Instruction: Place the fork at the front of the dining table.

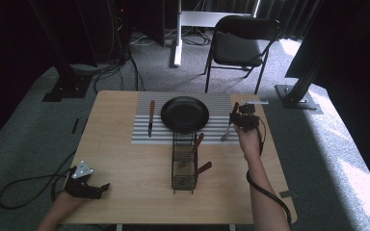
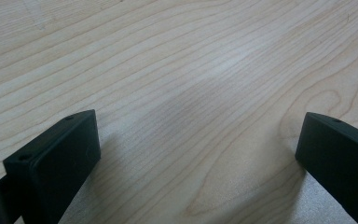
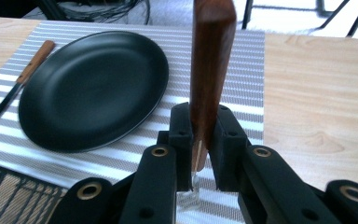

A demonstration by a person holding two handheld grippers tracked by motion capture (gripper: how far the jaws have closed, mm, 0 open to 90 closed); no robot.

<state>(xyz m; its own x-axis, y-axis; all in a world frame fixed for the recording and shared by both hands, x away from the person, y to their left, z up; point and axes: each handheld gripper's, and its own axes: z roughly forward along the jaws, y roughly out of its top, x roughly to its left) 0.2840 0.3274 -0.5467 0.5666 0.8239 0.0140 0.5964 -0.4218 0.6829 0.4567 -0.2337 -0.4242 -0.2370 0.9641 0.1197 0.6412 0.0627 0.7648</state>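
The right gripper [image 3: 200,154] has its fingers clamped on the wooden-handled steel fork [image 1: 230,124], beside the round black plate [image 1: 185,113], likely for table setting; the left gripper [image 2: 191,154] rests fingers-apart on the pale wooden bench [image 1: 125,173].

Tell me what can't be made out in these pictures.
- Fork head, right gripper view: hidden below the right tool; its tines are too small in the high view.
- Utensils in the caddy, high view: heads hidden by mesh.
- Knife, right gripper view: blade cut off by the left edge.
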